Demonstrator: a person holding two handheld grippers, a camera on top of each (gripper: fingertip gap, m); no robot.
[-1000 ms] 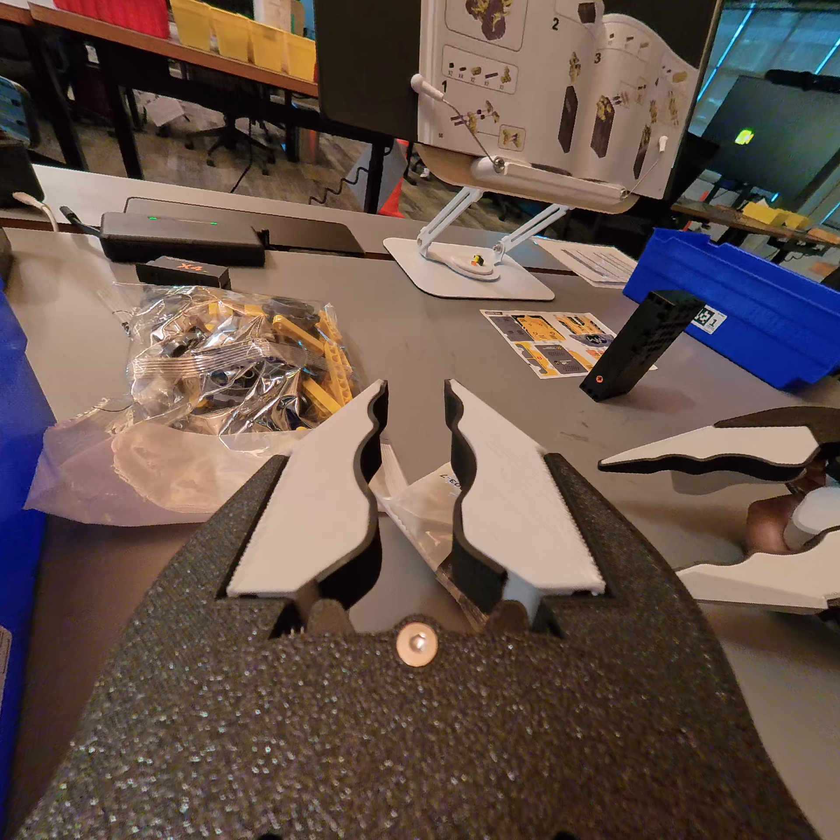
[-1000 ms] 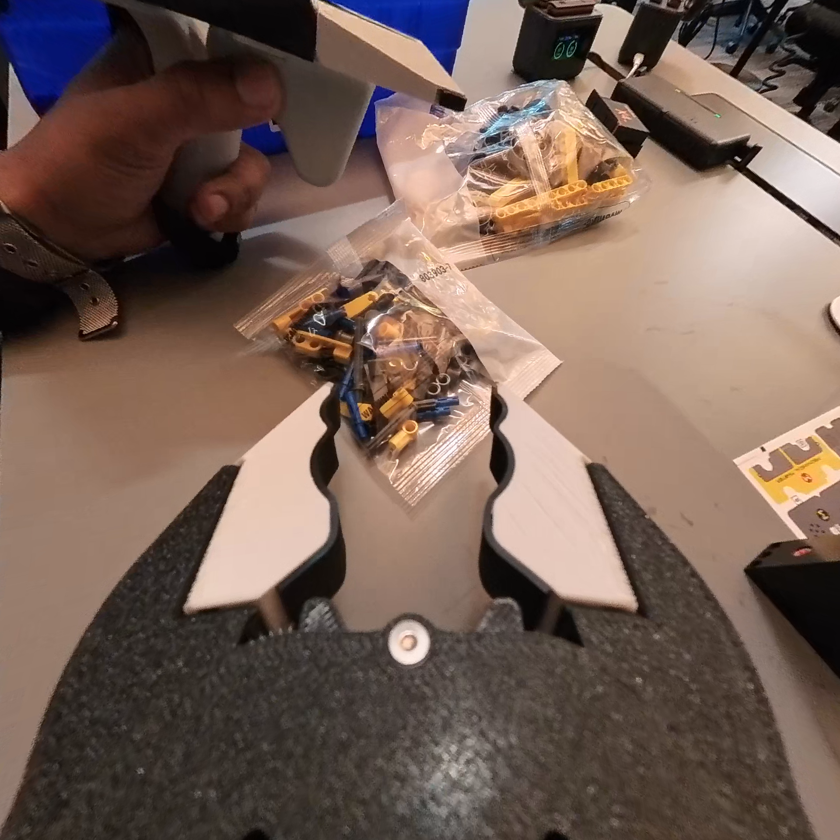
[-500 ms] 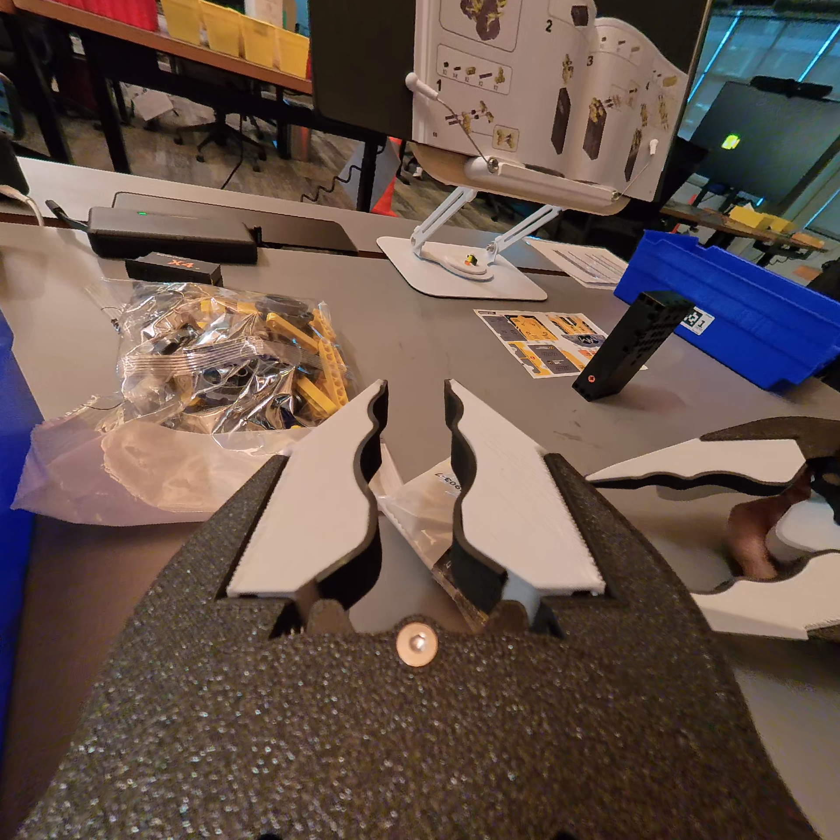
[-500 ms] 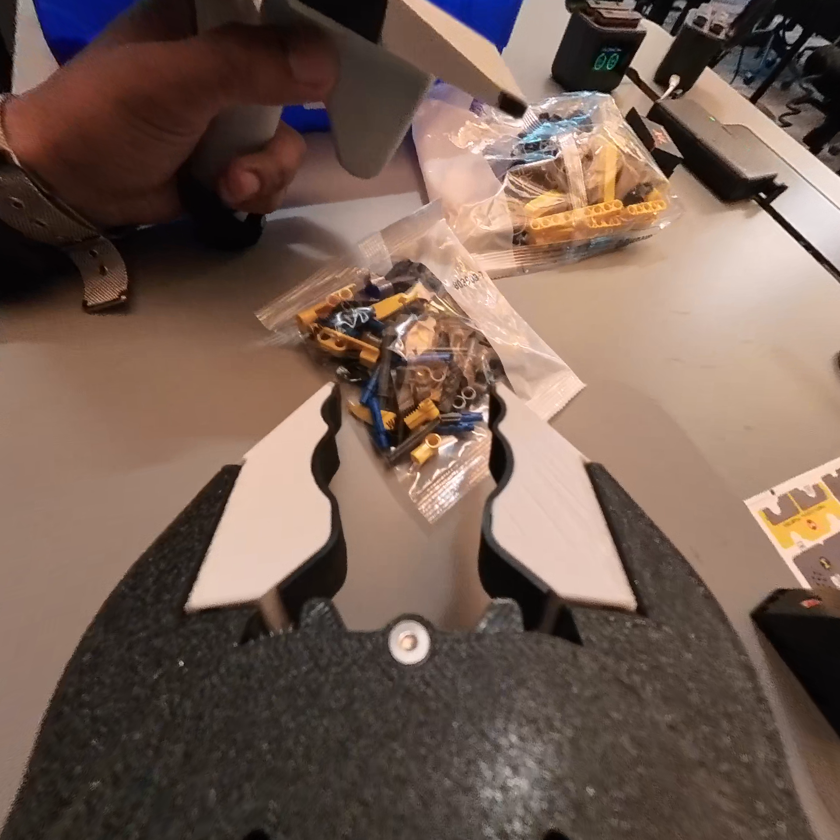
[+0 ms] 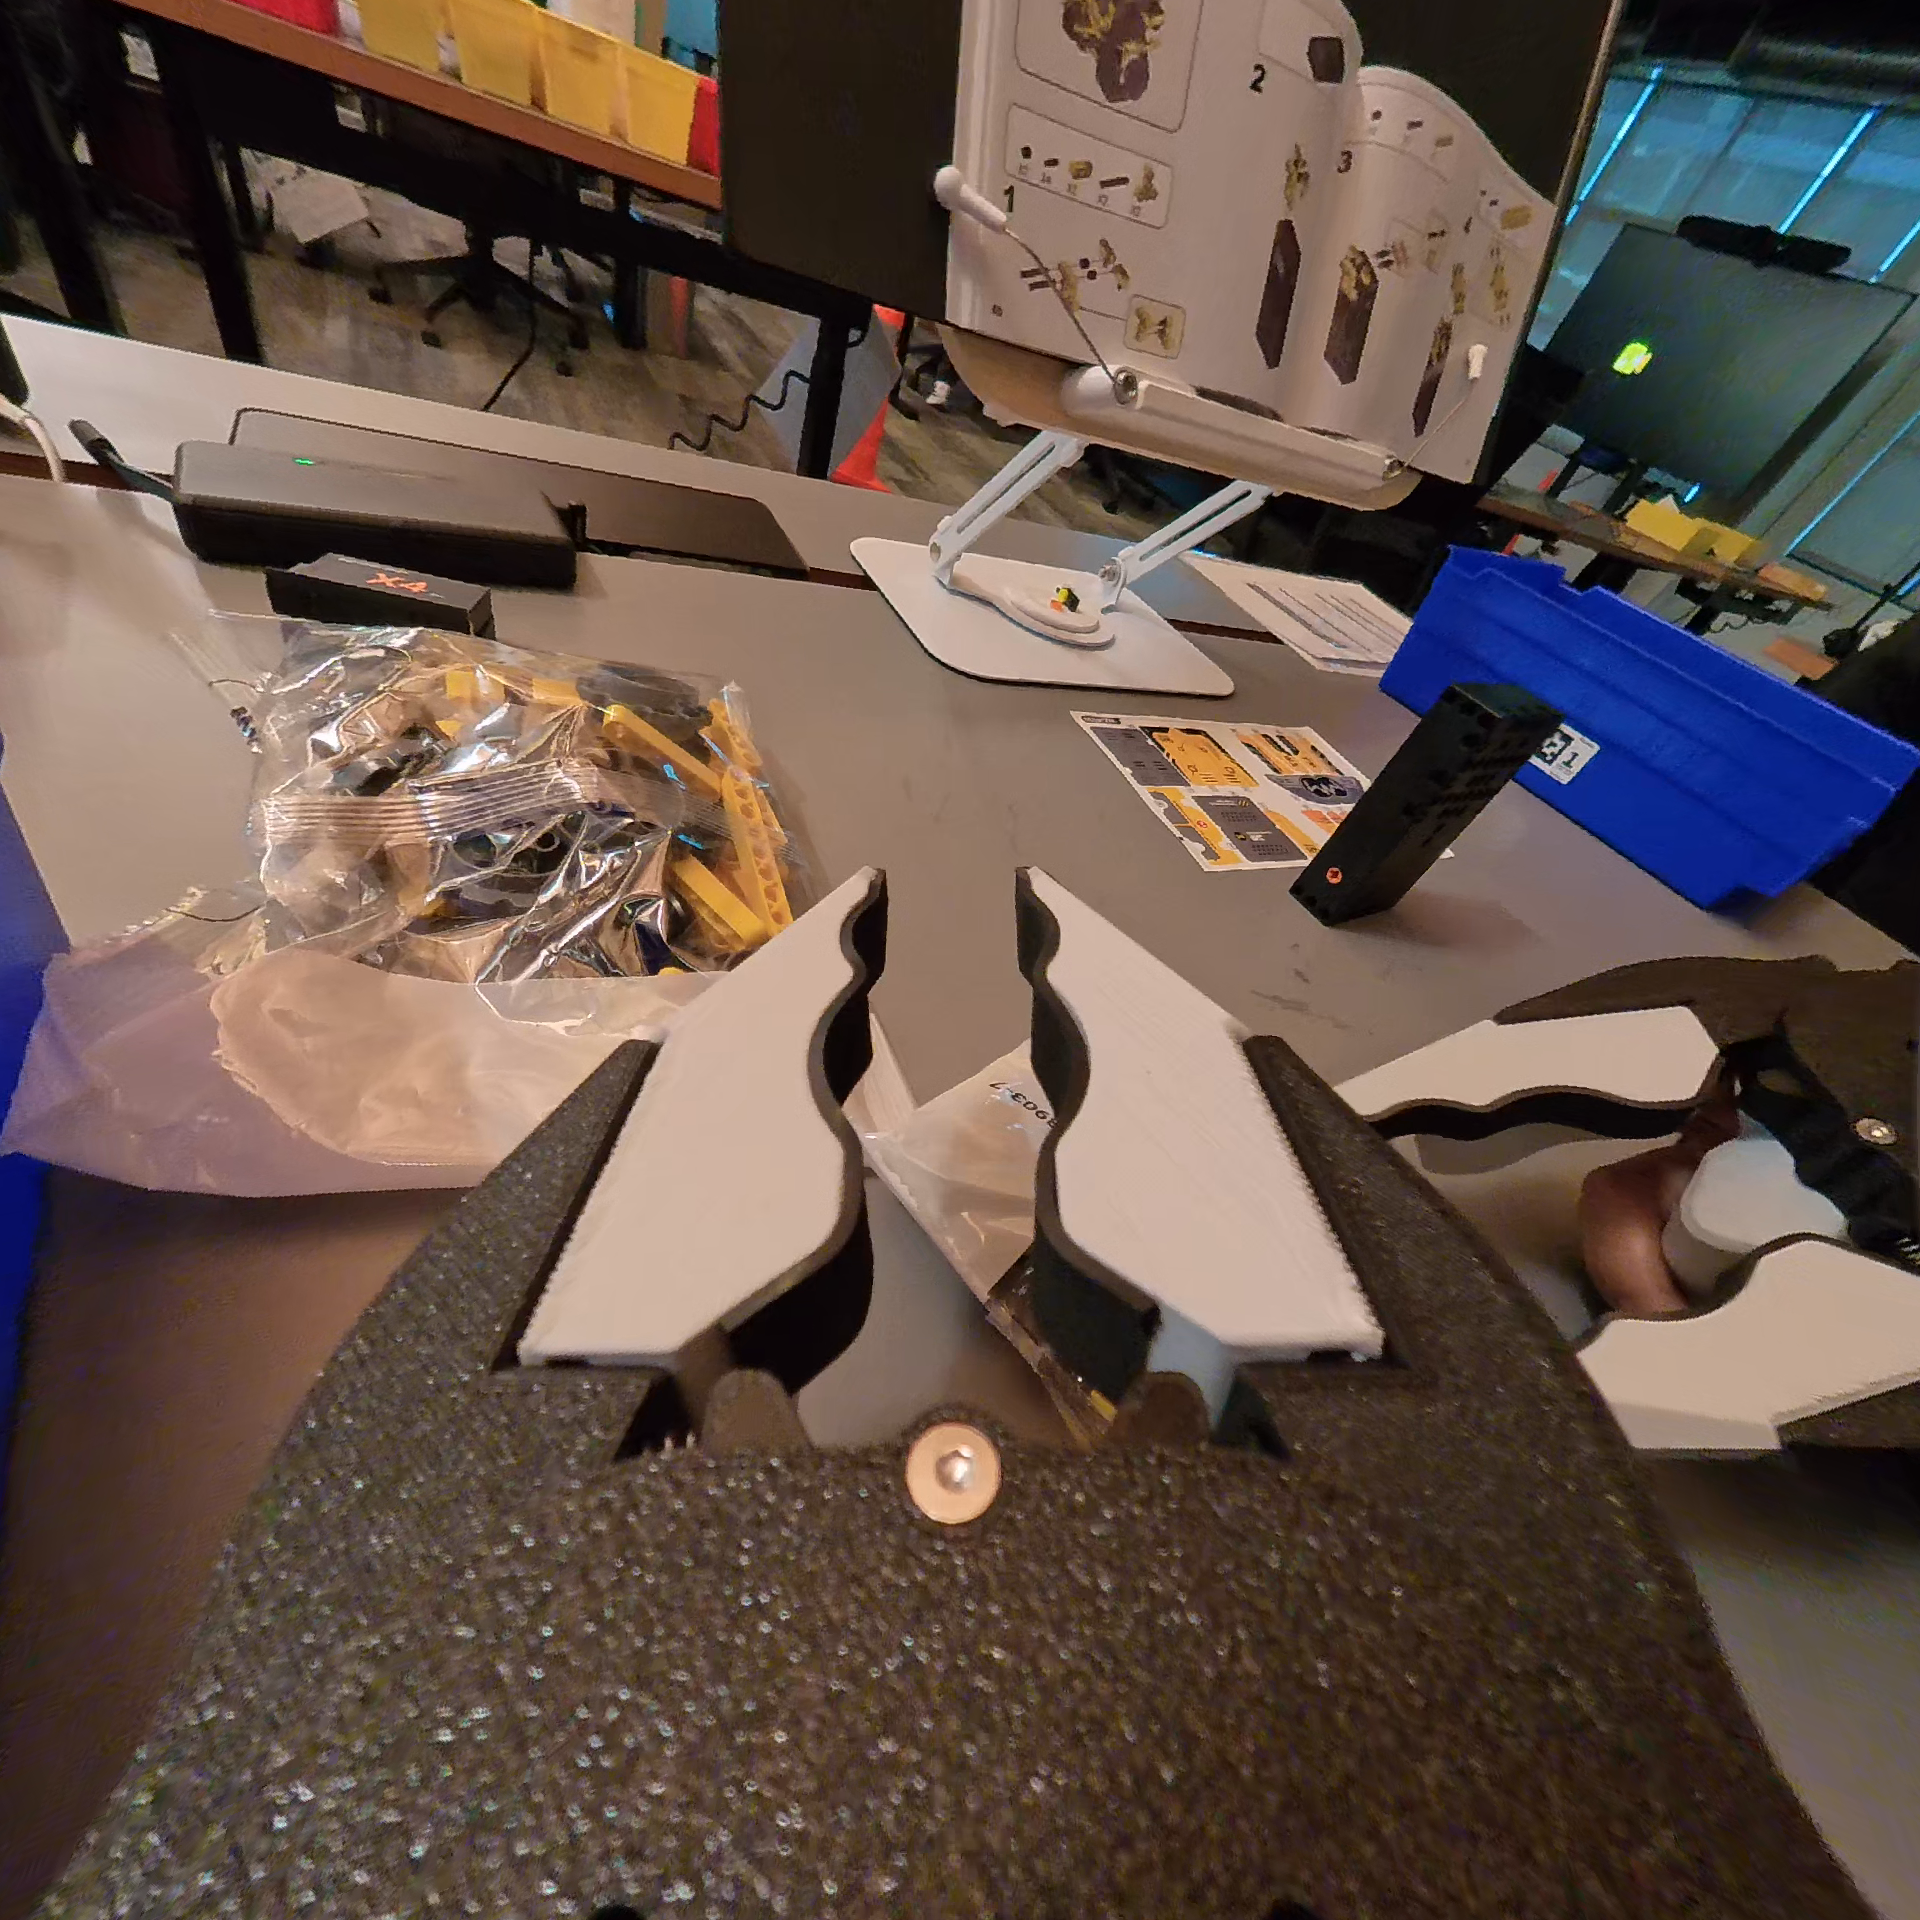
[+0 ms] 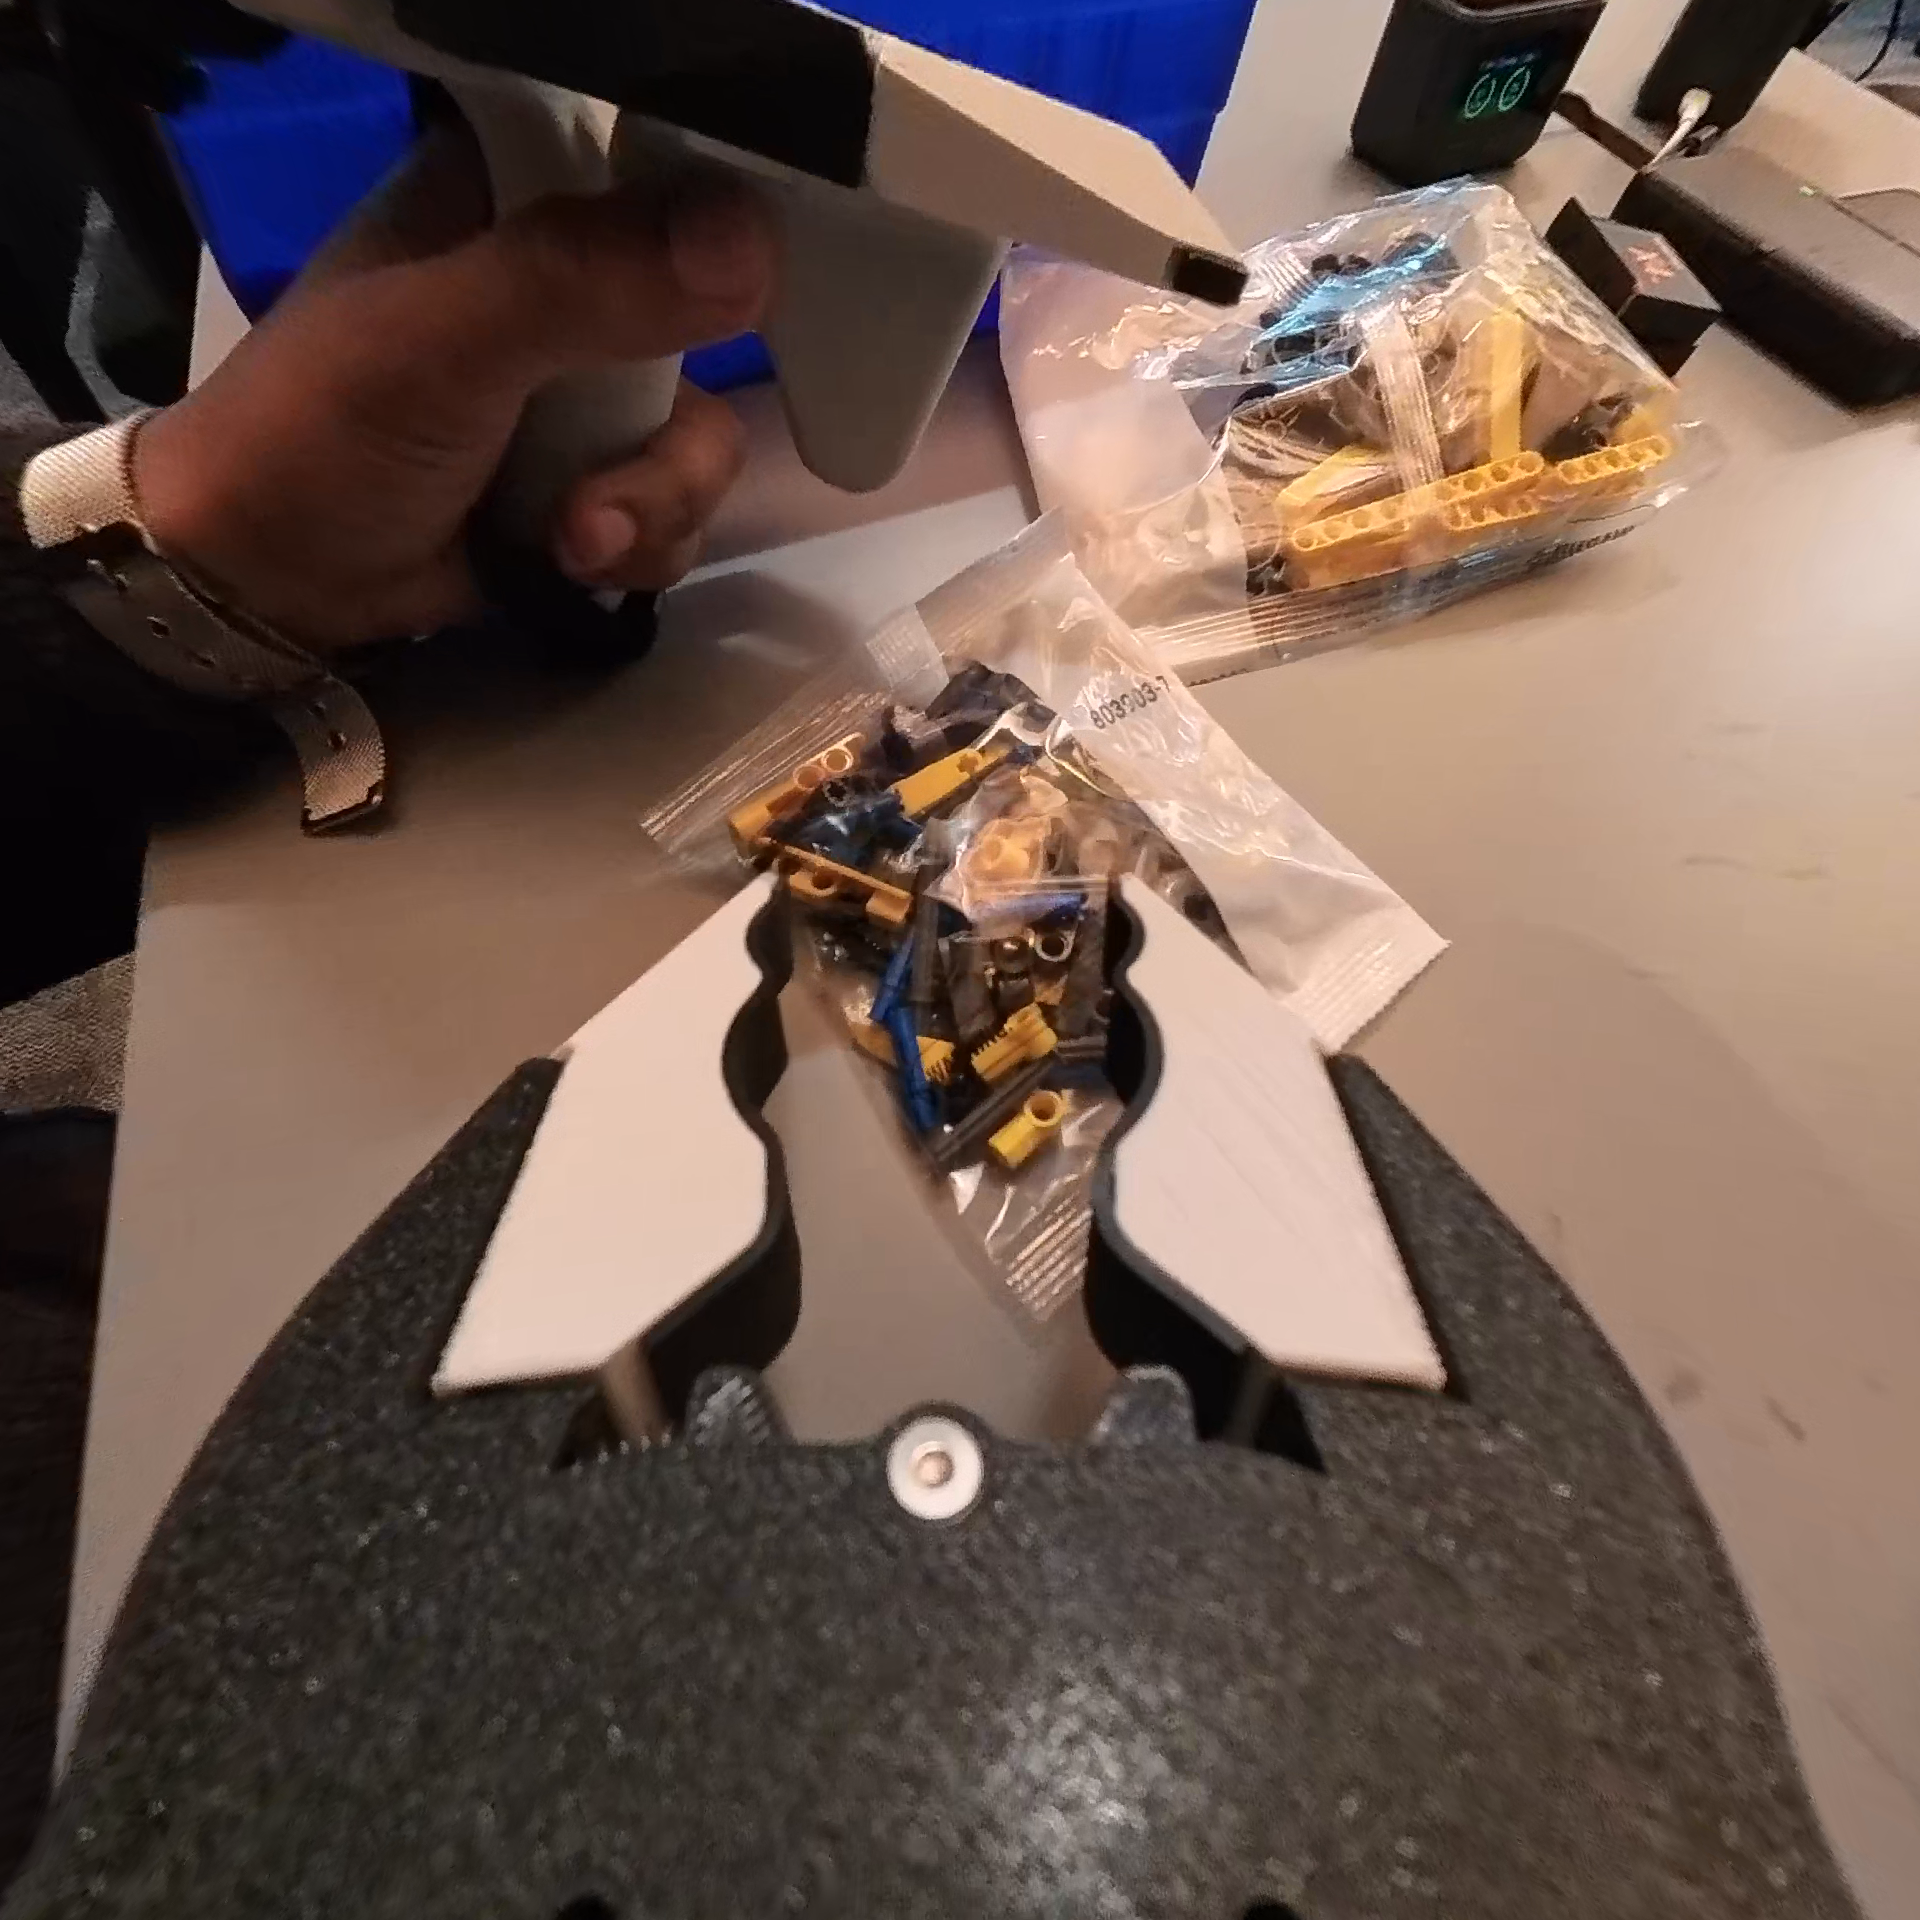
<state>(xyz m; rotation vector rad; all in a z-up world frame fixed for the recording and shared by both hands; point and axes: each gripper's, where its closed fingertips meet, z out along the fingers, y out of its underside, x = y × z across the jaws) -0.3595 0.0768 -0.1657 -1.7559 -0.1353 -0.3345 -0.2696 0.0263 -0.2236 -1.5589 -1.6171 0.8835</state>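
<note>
Right gripper [image 6: 945,904] advanced; spread jaws now straddle small parts bag [image 6: 966,935] edge.

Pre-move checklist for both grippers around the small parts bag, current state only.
1. Right gripper open: ok, jaws spread wide.
2. Small parts bag between the right fingers: ok, its near end lies in the gap; contact cannot tell.
3. Left gripper open: ok, narrower gap, nothing gripped.
4. Left gripper over the same bag's clear end: ok; height above it cannot tell.
5. Large parts bag apart from the right fingers: ok, it lies farther back on the table.
6. Black block clear of both grippers: ok, it stands off to the right.
</note>
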